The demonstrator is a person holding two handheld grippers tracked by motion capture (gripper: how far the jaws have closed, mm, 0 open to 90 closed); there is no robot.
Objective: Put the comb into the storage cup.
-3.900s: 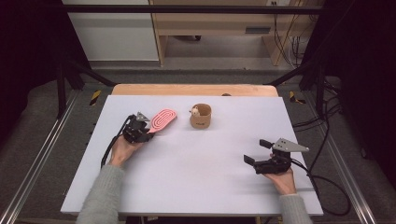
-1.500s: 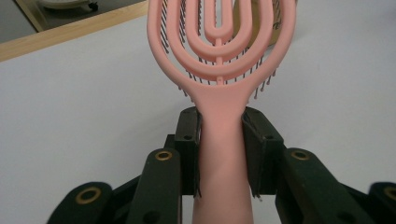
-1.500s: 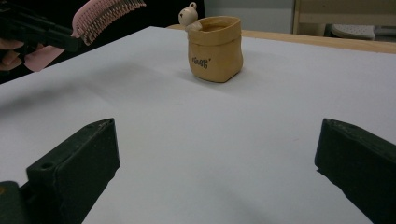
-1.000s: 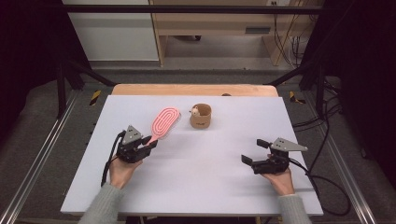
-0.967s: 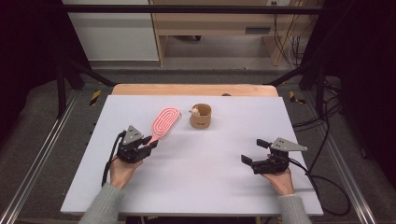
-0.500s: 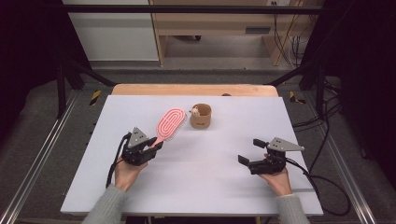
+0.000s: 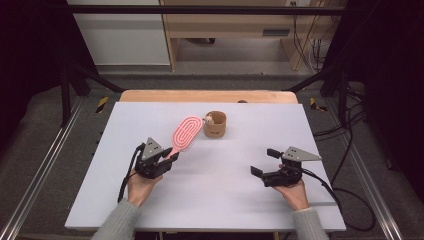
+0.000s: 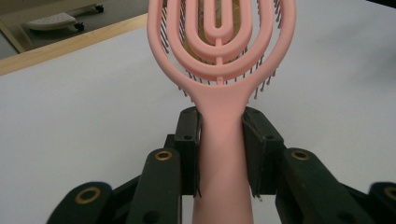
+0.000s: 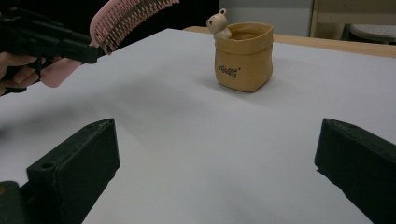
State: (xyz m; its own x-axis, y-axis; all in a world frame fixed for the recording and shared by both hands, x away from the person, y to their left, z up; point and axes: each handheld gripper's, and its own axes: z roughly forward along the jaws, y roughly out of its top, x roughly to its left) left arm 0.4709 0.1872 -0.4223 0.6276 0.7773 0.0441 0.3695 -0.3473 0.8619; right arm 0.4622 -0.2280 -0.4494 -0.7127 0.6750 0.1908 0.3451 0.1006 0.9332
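Observation:
A pink vented hairbrush is held off the table by its handle, with my left gripper shut on it. In the left gripper view the black pads press both sides of the pink handle, bristles facing down. Its head reaches toward a small tan cup with a bear figure on the rim, also seen as the tan cup in the right gripper view. My right gripper rests at the table's right with jaws wide apart and nothing between them.
The white tabletop has a wooden strip along its far edge. Metal rails run along both sides, and cables trail off to the right. Shelving stands on the floor beyond.
The left hand has carried the brush rightward, so its head now lies closer to the tan cup. The right gripper has stayed in place.

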